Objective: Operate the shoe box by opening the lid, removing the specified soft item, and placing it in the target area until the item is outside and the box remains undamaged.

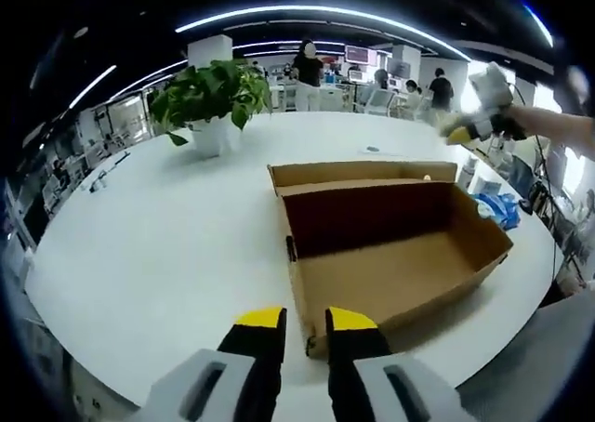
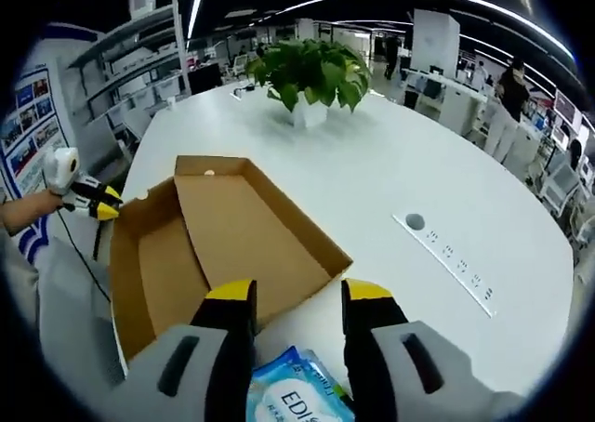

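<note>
The brown cardboard shoe box (image 1: 390, 273) lies open on the white round table (image 1: 167, 236), its lid (image 1: 363, 173) folded back on the far side, and its inside looks bare. My left gripper (image 1: 306, 322) hovers at the box's near corner, the yellow-tipped jaws a narrow gap apart with nothing between them. A blue soft packet (image 2: 297, 389) lies on the table just outside the box (image 2: 158, 264), under my right gripper (image 2: 297, 294), whose jaws stand wide apart above it. The packet (image 1: 499, 208) also shows beside the box's right end, with the right gripper (image 1: 462, 134) raised above it.
A potted green plant (image 1: 209, 101) stands on the far part of the table. A socket strip (image 2: 446, 253) is set into the table surface to the right of the box. The left gripper (image 2: 98, 204) is at the box's far side. People stand at desks beyond the table.
</note>
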Available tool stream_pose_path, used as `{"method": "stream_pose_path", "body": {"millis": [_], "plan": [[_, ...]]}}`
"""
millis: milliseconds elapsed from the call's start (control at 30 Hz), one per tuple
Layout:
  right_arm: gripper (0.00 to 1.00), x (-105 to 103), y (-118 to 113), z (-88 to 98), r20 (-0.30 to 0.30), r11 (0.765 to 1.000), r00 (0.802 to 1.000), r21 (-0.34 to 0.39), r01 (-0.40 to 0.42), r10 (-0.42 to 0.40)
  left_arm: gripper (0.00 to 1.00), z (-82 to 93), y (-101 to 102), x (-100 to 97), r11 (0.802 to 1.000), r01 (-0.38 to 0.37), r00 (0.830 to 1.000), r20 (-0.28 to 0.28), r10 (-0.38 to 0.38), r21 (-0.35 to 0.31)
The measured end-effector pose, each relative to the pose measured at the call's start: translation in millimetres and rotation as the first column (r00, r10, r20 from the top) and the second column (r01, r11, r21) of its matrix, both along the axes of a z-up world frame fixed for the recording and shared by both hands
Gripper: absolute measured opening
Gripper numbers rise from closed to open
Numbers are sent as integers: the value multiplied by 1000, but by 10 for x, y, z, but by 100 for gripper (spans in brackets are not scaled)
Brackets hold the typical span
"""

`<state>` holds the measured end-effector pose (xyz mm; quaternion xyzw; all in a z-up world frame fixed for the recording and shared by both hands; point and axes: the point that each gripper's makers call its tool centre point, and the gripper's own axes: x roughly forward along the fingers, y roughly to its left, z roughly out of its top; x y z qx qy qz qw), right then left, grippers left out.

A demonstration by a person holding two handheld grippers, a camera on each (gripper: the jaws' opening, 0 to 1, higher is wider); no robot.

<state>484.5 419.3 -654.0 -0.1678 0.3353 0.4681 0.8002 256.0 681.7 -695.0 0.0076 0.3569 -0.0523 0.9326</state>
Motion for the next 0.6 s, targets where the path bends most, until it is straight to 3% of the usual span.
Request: {"method": "stream_pose_path", "body": {"millis": [133,267,500,600], "plan": [[33,42,23,-144,-7,998,999,-44,49,-49,6,-26,-3,-12,1000,17,1000,-9,-17,26],[32,115,27,-250,-18,992,994,-70,105,-106,5,-36,-17,-19,999,19,1000,-10,-19,30],[27,200,13,-492,-77,977,978,-109,185,-194,5,-57,16,-17,1000,5,1000,4,-5,16],[27,248,14,-584,-117,962,958,-110,249,-261,4,-67,31,-11,1000,0,1000,4,0,6]]}}
